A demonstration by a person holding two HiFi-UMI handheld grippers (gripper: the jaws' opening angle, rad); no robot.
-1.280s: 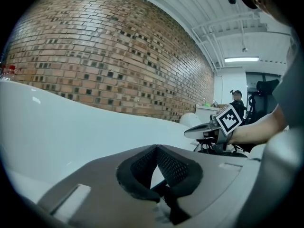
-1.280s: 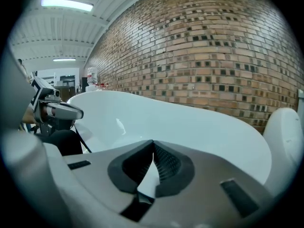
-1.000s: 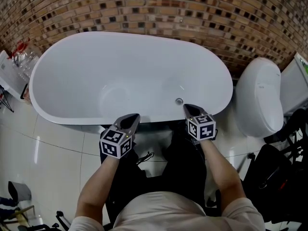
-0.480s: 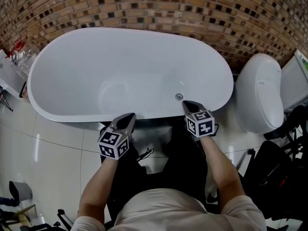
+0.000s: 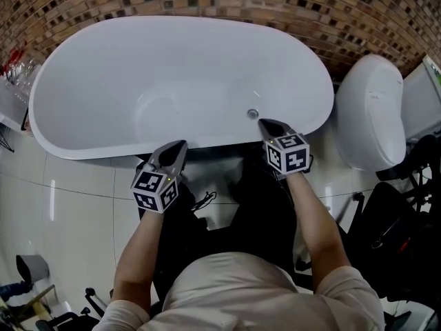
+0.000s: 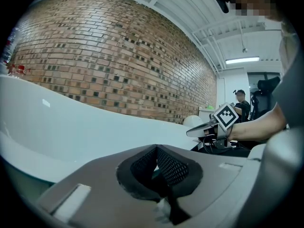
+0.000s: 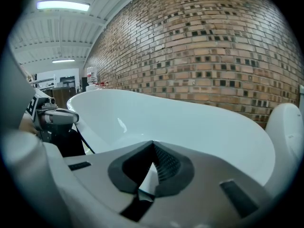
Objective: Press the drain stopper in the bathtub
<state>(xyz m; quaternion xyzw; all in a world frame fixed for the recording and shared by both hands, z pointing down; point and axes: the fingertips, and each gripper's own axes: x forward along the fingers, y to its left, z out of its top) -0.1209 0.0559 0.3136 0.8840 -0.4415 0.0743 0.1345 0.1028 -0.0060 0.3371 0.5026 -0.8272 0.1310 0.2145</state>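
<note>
The white oval bathtub fills the upper half of the head view. Its small round metal drain stopper sits on the tub floor toward the right end. My right gripper is shut and empty, its tip over the near rim just below-right of the stopper, apart from it. My left gripper is shut and empty at the near rim's outer edge, further left. In the left gripper view the jaws meet, with the tub rim beyond. In the right gripper view the jaws meet over the tub; the stopper is hidden there.
A white toilet stands right of the tub, also seen as the toilet. A brick wall runs behind. Black gear and cables lie at the right on the glossy tiled floor. A shelf with bottles is at the left.
Both grippers have edged toward the tub; the right tip is now closer to the stopper. Both stay shut.
</note>
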